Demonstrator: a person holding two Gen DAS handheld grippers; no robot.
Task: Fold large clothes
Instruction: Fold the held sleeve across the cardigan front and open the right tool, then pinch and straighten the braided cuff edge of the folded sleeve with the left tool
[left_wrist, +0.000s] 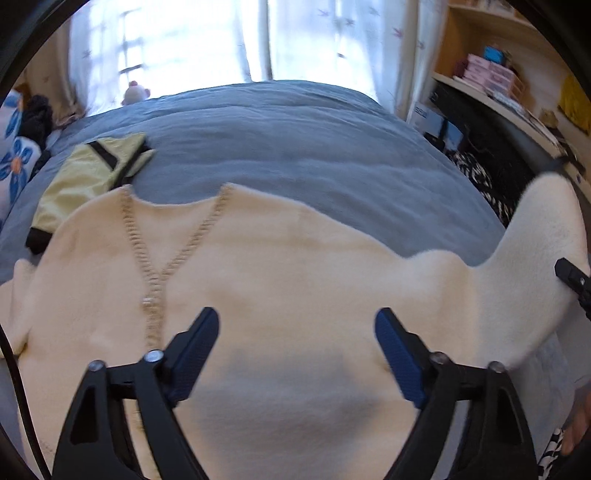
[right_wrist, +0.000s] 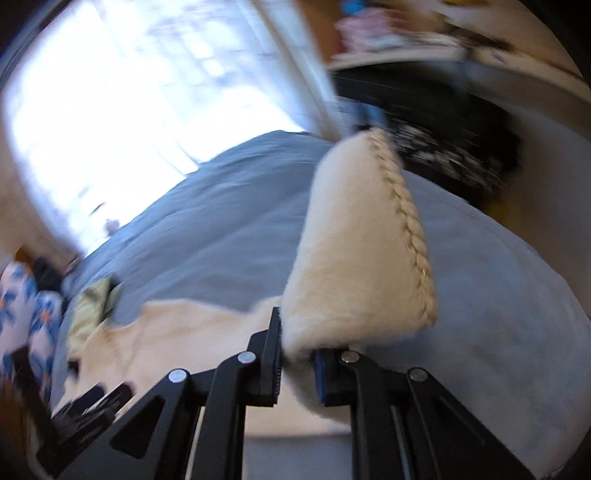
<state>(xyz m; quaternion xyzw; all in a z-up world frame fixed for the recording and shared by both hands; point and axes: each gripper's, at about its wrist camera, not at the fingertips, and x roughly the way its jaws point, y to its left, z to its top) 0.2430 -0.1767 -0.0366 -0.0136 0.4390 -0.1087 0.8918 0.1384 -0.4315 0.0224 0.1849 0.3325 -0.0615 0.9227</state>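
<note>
The left gripper (left_wrist: 297, 354) is spread wide over the cream sweater (left_wrist: 258, 288), which lies flat on the blue bed (left_wrist: 295, 147). A yellow top (left_wrist: 88, 173) sits past its left edge, with bare blanket beyond. The right gripper (right_wrist: 297, 363) pinches the sweater's sleeve (right_wrist: 354, 251) and holds it up. No words can be read.

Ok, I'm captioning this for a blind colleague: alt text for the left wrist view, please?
The open left claw hovers over a cream fleece cardigan spread on a blue-grey bed. At right, one sleeve is lifted off the bed; a folded yellow garment lies beyond.
</note>
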